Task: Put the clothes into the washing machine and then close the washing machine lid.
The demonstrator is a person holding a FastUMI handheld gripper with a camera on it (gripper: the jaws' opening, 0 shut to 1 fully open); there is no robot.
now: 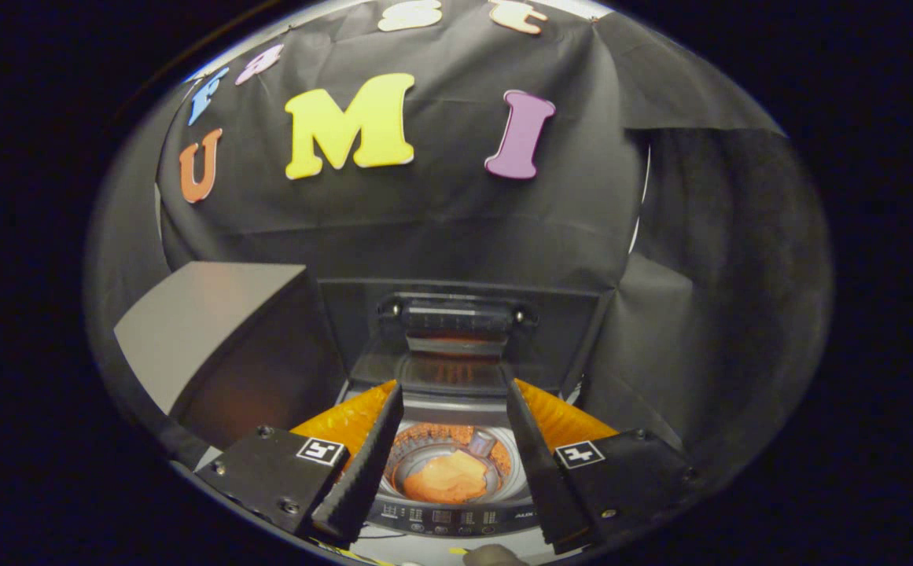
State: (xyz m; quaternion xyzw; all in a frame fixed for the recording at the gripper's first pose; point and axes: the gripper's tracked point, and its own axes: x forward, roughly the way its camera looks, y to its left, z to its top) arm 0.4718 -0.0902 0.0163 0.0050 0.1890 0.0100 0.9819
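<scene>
A small top-loading washing machine (456, 515) stands just below and ahead of my fingers. Its lid (456, 346) is raised upright at the back, with a handle along its top edge. Inside the round drum lies an orange garment (448, 478), seen between my two fingers. My gripper (454, 448) hovers above the drum mouth, open, with nothing between its fingers. The machine's control panel runs along its near edge under the fingertips.
A grey box (212, 346) stands to the left of the machine, close to the raised lid. Black cloth hangs behind and to the right. Orange ribbed surfaces (562, 417) flank the machine on both sides, behind my fingers.
</scene>
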